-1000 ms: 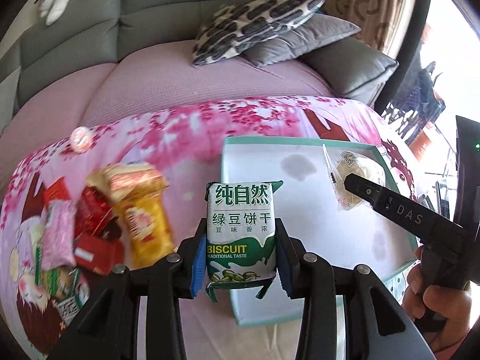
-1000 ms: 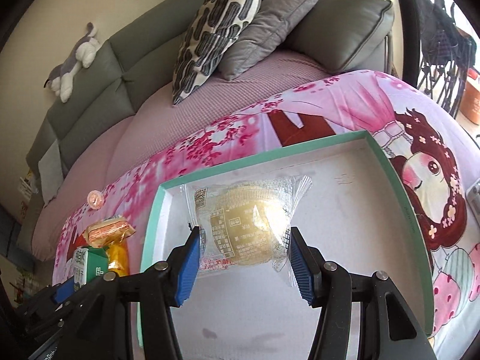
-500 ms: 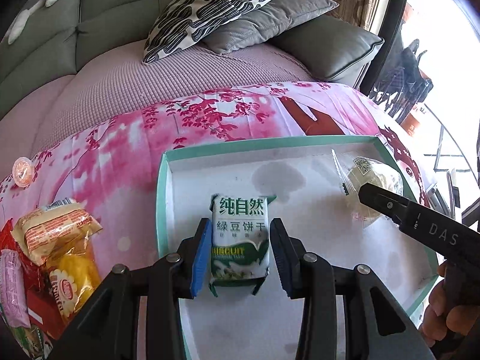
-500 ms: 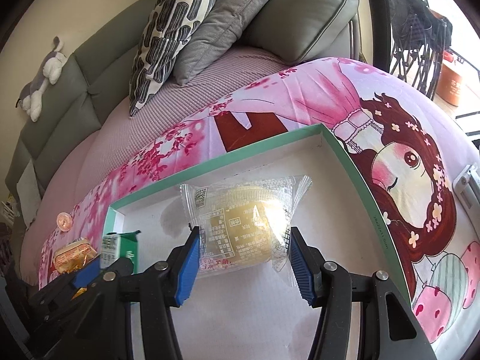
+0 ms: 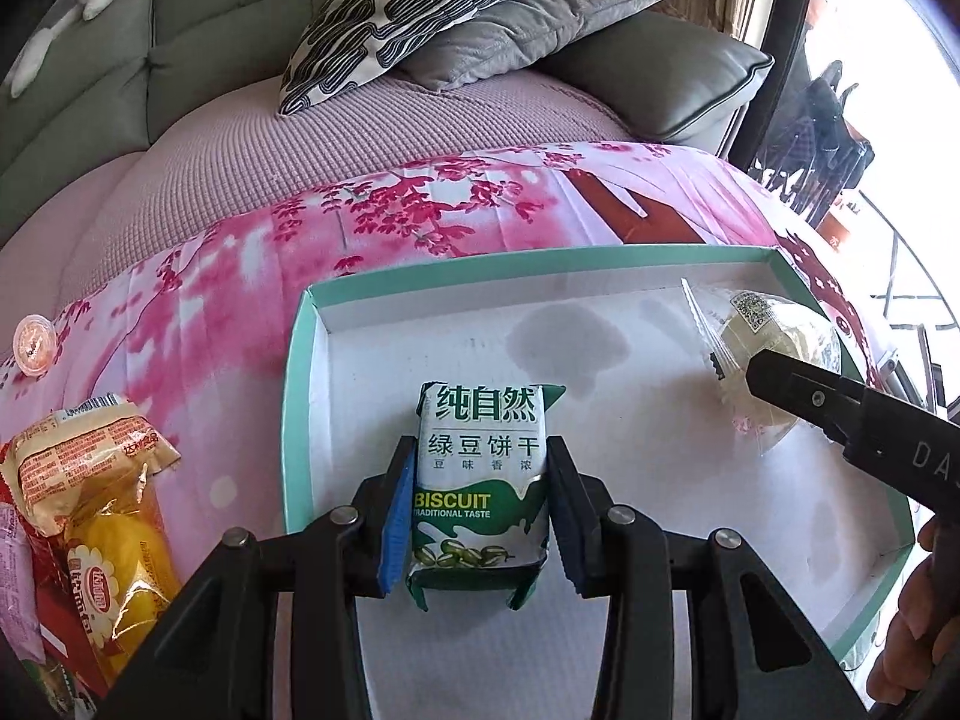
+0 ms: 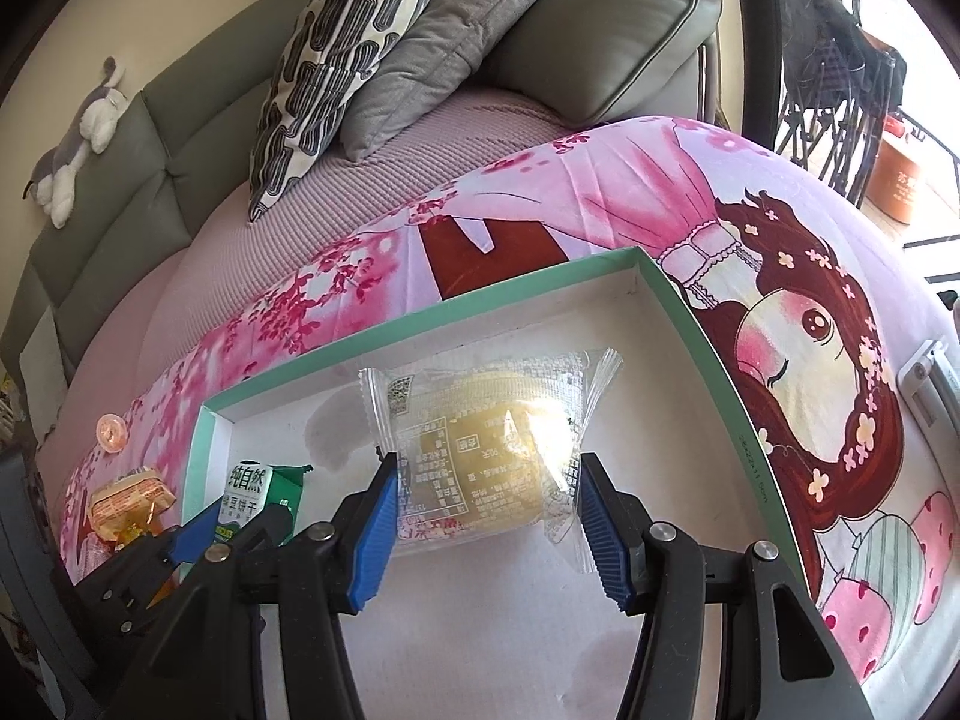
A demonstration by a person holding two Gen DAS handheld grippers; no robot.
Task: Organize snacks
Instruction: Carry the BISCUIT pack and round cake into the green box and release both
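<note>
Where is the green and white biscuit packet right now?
In the left wrist view the green and white biscuit packet sits centre frame, clamped in the left tongs over the left part of the mint-green-rimmed white tray, leftward of the clear-wrapped yellow cake.

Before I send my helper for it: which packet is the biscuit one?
Find the teal tray on the pink cloth. The biscuit pack stands in its left half, in the left claw: green-and-white, printed BISCUIT, unlike the clear cake wrapper to its right.
</note>
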